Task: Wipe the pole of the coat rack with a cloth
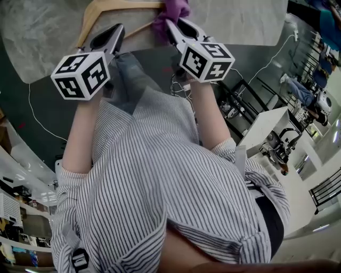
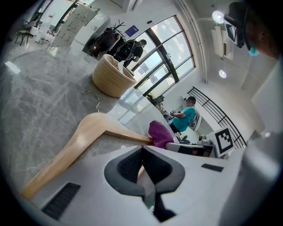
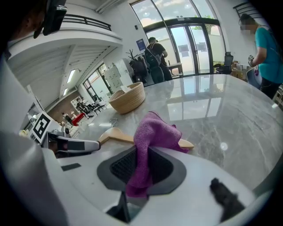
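Note:
My right gripper is shut on a purple cloth, which bunches up out of its jaws and rests against the right end of a wooden hanger. The hanger lies on the grey marble table. My left gripper is at the hanger's other side with its jaws closed, and a pale wood-coloured strip shows between its pads. In the left gripper view the hanger runs from lower left to the cloth. I see no coat rack pole near either gripper.
A woven basket stands farther back on the table. Dark coats hang on a rack by the glass doors. A person in a teal shirt stands at the table's far right. Cables and desks lie on the floor below.

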